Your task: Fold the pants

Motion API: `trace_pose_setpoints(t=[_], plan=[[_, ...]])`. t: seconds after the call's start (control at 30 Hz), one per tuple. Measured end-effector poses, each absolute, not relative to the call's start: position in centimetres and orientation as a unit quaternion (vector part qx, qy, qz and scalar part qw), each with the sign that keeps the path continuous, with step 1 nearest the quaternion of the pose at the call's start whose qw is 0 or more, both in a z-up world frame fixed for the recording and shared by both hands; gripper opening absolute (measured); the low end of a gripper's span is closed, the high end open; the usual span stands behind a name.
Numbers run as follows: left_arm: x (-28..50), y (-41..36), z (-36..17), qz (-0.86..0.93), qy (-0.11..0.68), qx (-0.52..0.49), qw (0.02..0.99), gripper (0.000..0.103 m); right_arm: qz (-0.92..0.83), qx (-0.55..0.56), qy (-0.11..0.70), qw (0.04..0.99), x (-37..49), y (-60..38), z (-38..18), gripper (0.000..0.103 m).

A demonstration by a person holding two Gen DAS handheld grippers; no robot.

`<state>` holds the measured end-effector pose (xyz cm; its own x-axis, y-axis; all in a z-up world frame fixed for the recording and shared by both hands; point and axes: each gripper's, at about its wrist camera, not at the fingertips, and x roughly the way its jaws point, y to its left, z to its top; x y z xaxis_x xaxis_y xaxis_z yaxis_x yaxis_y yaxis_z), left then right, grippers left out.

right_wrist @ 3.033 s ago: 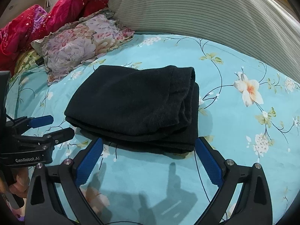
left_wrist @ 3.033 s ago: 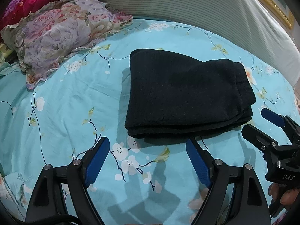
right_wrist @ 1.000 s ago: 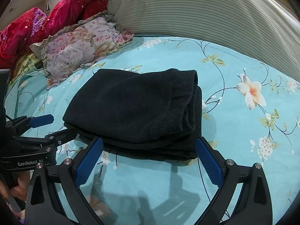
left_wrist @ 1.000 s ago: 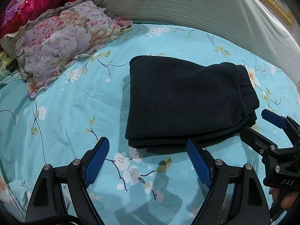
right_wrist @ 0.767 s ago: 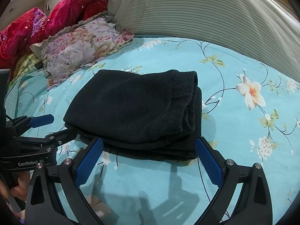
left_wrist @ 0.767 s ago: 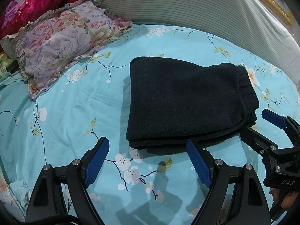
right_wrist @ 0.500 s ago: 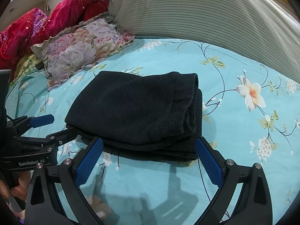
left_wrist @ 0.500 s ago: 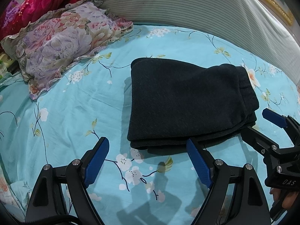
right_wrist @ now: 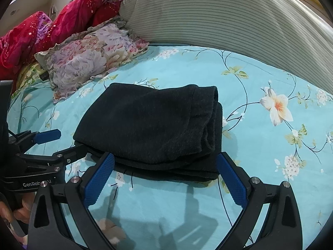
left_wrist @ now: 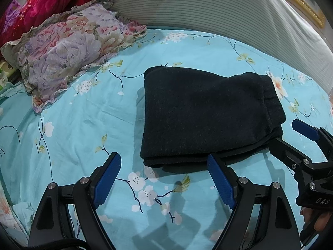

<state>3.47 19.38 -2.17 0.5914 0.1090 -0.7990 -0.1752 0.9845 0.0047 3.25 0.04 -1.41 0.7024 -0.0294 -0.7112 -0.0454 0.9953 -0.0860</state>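
Note:
The black pants [left_wrist: 204, 114] lie folded into a thick rectangle on the turquoise floral bedsheet [left_wrist: 83, 120]; they also show in the right wrist view [right_wrist: 149, 129]. My left gripper [left_wrist: 164, 177] is open and empty, just short of the pants' near edge. My right gripper [right_wrist: 164, 173] is open and empty at the near edge of the fold. The right gripper also shows in the left wrist view [left_wrist: 291, 133], one finger touching the pants' right corner. The left gripper shows in the right wrist view [right_wrist: 62, 143], beside the pants' left corner.
A floral frilled pillow [left_wrist: 62, 50] lies at the back left. A red blanket [right_wrist: 52, 23] is bunched behind it. A striped grey headboard cushion [right_wrist: 229, 14] runs along the back.
Both grippers have crept slightly closer to the pants. Both stay open and the pants have not moved.

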Motion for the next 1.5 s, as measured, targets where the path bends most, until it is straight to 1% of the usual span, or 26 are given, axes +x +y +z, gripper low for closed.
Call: trace_pose_setpoints(t=[1.2, 1.5], plan=[[3.9, 19.0, -1.2, 0.081, 0.439, -0.027, 0.894, 0.085, 0.003, -0.049, 0.374, 0.926, 3.1, 0.0, -0.3, 0.098], [4.8, 19.7, -1.3, 0.084, 0.448, -0.036, 0.889, 0.083, -0.016, -0.052, 0.376, 0.925, 3.6, -0.6, 0.1, 0.098]])
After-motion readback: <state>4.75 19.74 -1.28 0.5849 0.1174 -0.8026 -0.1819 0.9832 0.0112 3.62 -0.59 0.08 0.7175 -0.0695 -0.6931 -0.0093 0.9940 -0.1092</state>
